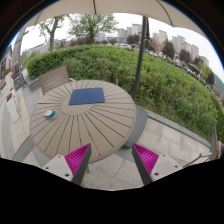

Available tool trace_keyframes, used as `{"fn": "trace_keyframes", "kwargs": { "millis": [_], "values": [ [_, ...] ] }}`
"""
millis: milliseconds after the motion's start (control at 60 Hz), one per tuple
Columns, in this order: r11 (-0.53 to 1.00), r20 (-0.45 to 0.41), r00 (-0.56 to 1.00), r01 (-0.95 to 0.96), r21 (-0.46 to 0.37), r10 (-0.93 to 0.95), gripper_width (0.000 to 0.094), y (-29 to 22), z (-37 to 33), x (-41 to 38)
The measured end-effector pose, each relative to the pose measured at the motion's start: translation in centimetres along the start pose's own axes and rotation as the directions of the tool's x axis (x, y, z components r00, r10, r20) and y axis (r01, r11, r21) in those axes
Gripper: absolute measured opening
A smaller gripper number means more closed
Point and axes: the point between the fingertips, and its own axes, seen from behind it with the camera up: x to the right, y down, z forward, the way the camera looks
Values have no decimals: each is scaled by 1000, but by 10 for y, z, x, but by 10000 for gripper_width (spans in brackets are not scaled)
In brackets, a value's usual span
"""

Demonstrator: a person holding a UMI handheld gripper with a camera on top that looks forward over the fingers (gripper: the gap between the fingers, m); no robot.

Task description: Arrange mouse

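My gripper point(112, 160) hangs open and empty, so I should approach low over the round table point(90, 130) toward the small object point(50, 114) at its left edge, beside the blue mat point(87, 96), likely the mouse.

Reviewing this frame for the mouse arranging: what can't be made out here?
- Small object at the round table's edge, gripper view: too small to confirm it is the mouse.
- Dark mat: too distant to show its surface detail.
- Bench beyond the table: partly cut off by the table.
- Claw: open, holding nothing, well short of the table.
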Motion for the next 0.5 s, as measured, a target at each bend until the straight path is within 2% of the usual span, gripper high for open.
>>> {"fn": "trace_keyframes", "kwargs": {
  "millis": [283, 500],
  "values": [
    [1000, 42, 999, 6, -17, -6, 837, -2, 24, -38],
    [997, 127, 989, 78, -23, -74, 848, -2, 37, -123]
  ]
}}
